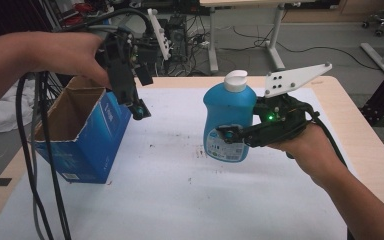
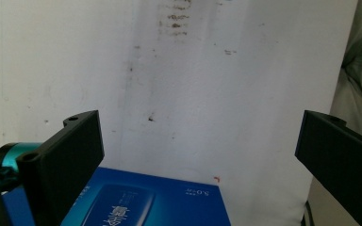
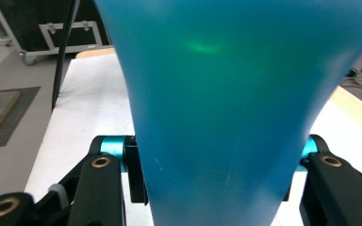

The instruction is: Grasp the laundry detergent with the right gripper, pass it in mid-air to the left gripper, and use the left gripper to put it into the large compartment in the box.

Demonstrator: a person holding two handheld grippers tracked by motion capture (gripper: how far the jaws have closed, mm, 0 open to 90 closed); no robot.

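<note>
while the blue bottle (image 1: pixel 228 117) is clamped upright at its lower body by the right gripper (image 1: pixel 232 134), it is kept just above the white table cover (image 1: pixel 180 200), right of centre, apparently for carrying. farther left, the left gripper (image 1: pixel 139 110) is held with jaws wide apart and empty over the open blue box (image 1: pixel 82 135), probably so the tilted box can be steadied for loading.

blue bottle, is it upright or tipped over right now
Upright. In the high view the blue bottle stands vertical, white cap on top, clamped by the right gripper at its lower body.
</note>
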